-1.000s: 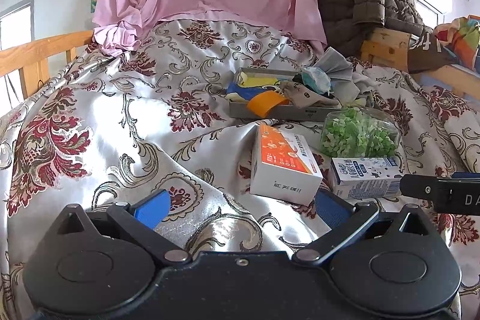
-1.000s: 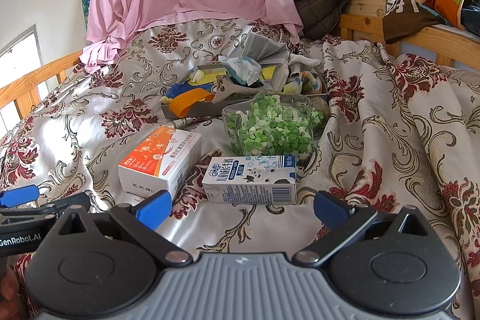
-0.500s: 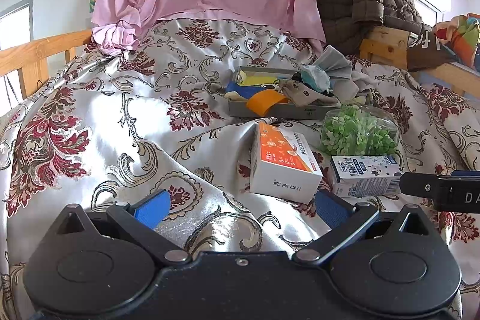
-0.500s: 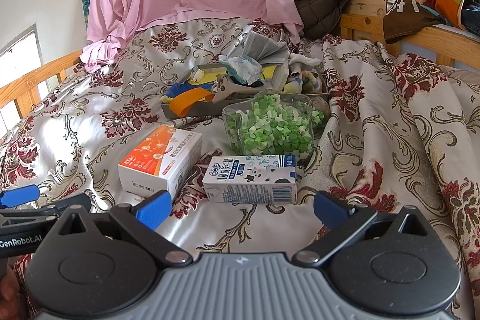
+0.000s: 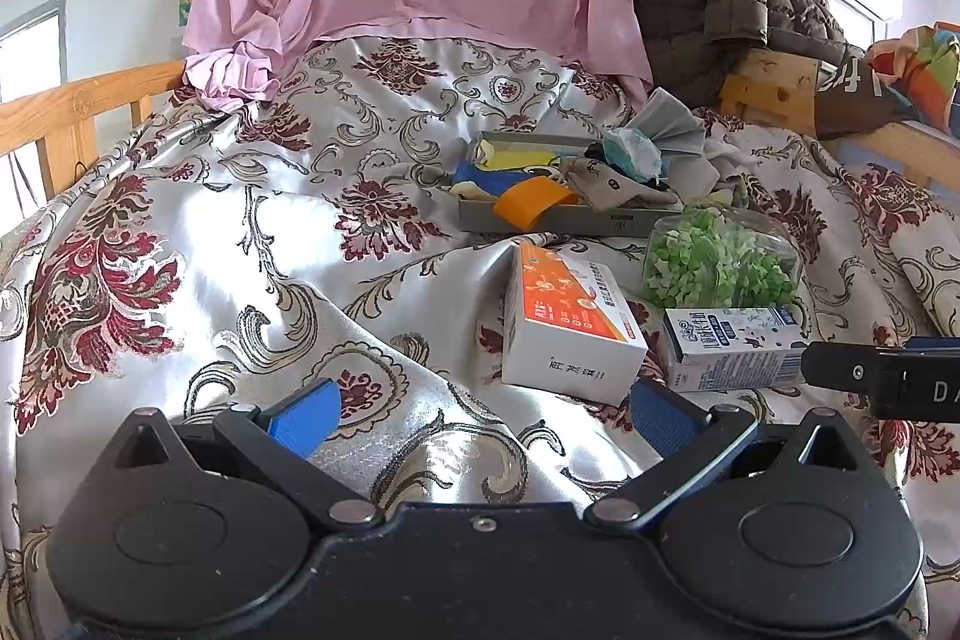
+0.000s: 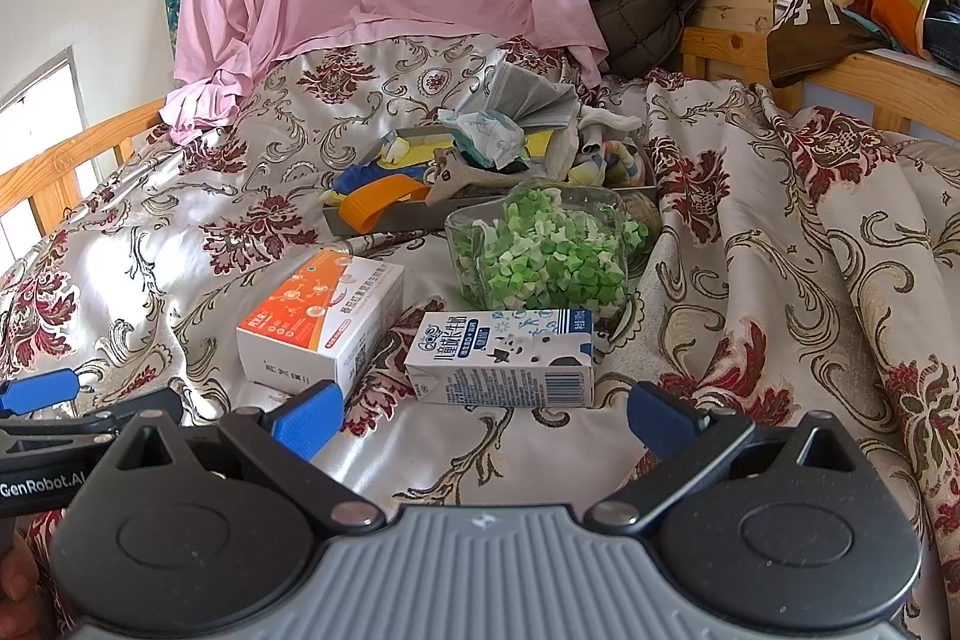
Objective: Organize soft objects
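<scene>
The soft things lay heaped in the grey tray [image 6: 384, 220] far up the bed: an orange band [image 6: 378, 202], yellow and blue cloths, a crumpled pale tissue-like wad [image 6: 486, 136], a fan of grey fabric [image 6: 528, 97] leaning over the back rim, and rolled socks [image 6: 606, 157] at the tray's right end. The tray's long axis ran across my view, left to right, tilted a little on the rumpled floral bedspread [image 5: 210, 250].

Between that tray and my fingers stood the hard things. The clear container of green bits [image 6: 540, 250] sat just in front of the tray, the milk carton [image 6: 501, 361] lay on its side just before that, and the orange-and-white box [image 6: 318, 310] lay to its left, near but apart from the carton.

My right gripper [image 6: 486, 415] hung with its fingers spread wide and empty, the carton dead ahead and nearest. My left gripper [image 5: 480, 415] was likewise spread and empty, with the orange box just ahead to its right. Both were well short of the tray; I judged the right nearer the socks, the left nearer the orange band, and either would have to reach over the boxes.
</scene>
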Tool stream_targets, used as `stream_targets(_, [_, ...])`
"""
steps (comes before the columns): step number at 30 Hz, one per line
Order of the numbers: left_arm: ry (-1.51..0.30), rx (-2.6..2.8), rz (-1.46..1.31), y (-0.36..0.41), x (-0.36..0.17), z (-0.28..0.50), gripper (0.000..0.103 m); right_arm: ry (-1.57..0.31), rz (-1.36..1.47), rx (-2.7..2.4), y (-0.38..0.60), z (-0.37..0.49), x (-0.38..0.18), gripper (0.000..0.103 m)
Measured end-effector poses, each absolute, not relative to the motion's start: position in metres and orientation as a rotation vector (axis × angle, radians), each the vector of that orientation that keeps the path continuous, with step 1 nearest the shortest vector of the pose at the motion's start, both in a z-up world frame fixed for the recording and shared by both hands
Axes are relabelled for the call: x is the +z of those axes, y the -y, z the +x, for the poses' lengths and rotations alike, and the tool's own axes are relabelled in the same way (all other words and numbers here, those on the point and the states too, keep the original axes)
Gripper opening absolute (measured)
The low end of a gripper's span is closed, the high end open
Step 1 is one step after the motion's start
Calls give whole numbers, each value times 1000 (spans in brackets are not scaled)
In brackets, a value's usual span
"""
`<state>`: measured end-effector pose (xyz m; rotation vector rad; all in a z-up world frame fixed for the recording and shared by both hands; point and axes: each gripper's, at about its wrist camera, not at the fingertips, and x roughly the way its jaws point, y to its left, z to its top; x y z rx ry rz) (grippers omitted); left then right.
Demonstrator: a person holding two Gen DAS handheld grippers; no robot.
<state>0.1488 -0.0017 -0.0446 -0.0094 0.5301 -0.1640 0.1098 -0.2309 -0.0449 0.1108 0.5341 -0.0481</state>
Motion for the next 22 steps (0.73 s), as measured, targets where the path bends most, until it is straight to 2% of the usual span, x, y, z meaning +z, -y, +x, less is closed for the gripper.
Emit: stream_targets(22, [-532,-165,-13,0,-45,150,102,-535,110,-48,230,109,-46,103])
